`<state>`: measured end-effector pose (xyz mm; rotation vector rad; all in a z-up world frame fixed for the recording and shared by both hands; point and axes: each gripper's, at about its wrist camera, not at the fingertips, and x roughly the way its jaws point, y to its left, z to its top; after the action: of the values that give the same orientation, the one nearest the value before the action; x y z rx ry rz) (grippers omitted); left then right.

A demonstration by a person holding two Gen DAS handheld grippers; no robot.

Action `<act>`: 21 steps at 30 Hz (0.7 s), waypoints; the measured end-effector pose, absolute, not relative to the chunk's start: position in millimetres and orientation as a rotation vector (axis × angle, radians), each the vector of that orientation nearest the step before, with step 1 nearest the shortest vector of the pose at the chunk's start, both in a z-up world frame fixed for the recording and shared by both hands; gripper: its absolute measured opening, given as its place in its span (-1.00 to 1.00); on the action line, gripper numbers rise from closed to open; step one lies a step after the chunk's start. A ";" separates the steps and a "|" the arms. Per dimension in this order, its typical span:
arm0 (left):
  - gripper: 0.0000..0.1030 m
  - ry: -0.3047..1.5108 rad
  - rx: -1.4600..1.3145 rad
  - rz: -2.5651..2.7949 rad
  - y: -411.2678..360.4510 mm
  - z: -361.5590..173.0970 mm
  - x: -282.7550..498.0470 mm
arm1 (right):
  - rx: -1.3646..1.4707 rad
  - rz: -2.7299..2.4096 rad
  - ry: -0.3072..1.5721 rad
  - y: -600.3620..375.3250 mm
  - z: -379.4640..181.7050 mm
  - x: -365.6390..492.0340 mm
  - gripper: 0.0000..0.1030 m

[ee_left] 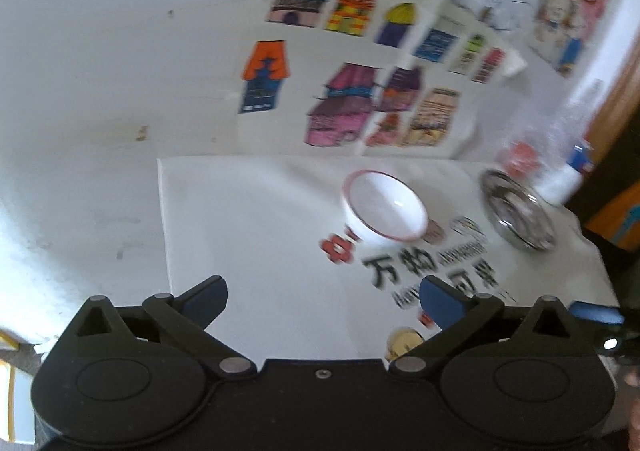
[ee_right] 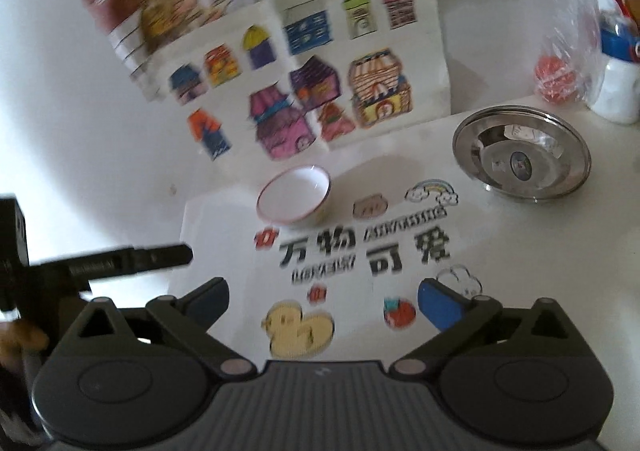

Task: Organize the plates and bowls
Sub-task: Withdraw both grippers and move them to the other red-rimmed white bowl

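Landmark: white mat [ee_right: 224, 219] printed with a duck, a strawberry and black lettering, lying on the desk [ee_right: 60, 111].
Left gripper [ee_left: 324, 301]: jaws spread wide, holding nothing; hovers over the near edge of the mat, left of the lettering.
Bowl [ee_right: 294, 197]: one, white with a thin red rim, upright and empty, standing on the far part of the mat above the lettering.
Right gripper [ee_right: 324, 301]: jaws spread wide, empty; over the near edge of the mat, above the duck.
Plate [ee_right: 520, 155]: one, shiny steel, shallow, right of the bowl and well apart from it, at the far right corner of the mat.
Other items: sheets of coloured house drawings [ee_right: 304, 91] beyond the mat; a clear plastic bag [ee_right: 572, 35] with something red inside and a blue-and-white container [ee_right: 618, 75], just past the plate.
Count: bowls one; plates one; grippers two.
Risk, bowl: the smooth flared wall could slip from a shallow pinch on the rim and tip.
Risk, plate: the low rim gives little to catch; a steep approach may push it into the bag.
Risk, view: both pictures are blurred, so edges are uncertain.
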<state>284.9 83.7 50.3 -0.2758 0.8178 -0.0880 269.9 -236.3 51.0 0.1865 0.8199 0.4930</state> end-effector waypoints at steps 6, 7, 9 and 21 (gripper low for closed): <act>0.98 0.830 -0.269 -0.004 80.8 33.5 323.1 | 0.228 0.400 0.775 -223.8 33.2 309.9 1.00; 0.98 0.833 -0.267 0.002 79.4 31.1 328.4 | 0.228 0.390 0.776 -220.3 27.6 316.3 1.00; 0.98 0.838 -0.269 0.010 77.0 26.7 338.6 | 0.226 0.371 0.789 -214.0 18.8 327.4 1.00; 0.98 0.806 -0.194 0.058 61.3 8.8 377.0 | 0.104 0.277 0.685 -193.0 -0.2 357.6 0.99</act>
<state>377.0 61.3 8.8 -0.1939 0.8063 0.0585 357.6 -193.0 -0.2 0.1041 0.6846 0.2768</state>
